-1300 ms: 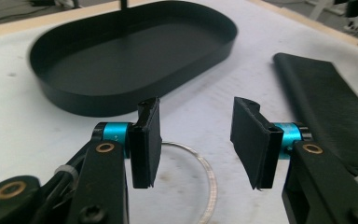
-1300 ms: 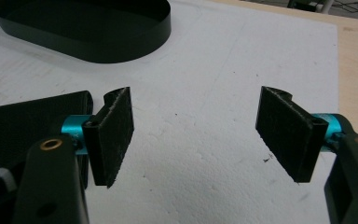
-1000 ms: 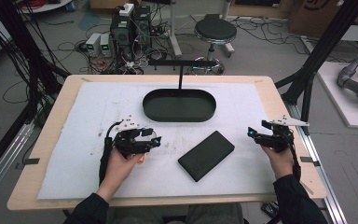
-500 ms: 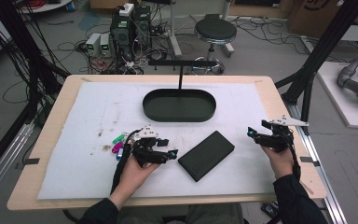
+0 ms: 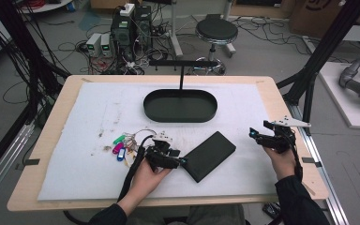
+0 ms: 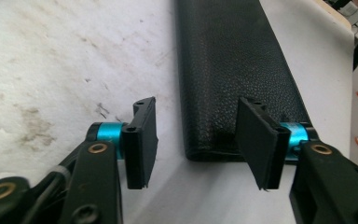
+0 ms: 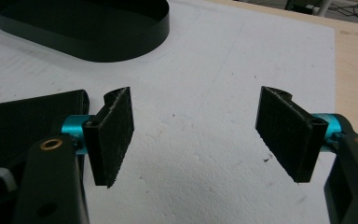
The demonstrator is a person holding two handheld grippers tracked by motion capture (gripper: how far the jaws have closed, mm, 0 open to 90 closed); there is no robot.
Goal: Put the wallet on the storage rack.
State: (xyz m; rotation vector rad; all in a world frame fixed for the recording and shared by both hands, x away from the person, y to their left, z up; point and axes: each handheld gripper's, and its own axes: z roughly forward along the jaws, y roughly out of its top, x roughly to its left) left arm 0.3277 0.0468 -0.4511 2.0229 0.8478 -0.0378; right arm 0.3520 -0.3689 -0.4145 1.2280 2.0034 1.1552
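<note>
A black leather wallet lies flat on the white foam mat, right of centre. My left gripper is open at the wallet's near left end; in the left gripper view its jaws straddle the wallet, which reaches between them without touching. A bunch of keys with green, pink and blue tags lies just left of that hand. My right gripper stands open near the mat's right edge, with nothing between its jaws. The wallet's corner shows at the left of the right gripper view.
A black oval tray sits at the back middle of the mat, with a black T-shaped stand rising behind it. The tray's wall is at the top left of the right gripper view. Bare wooden table edge runs along the right.
My left gripper has moved right, away from the keys, which now lie uncovered on the mat, and has come up to the wallet's end. The right gripper has stayed still.
</note>
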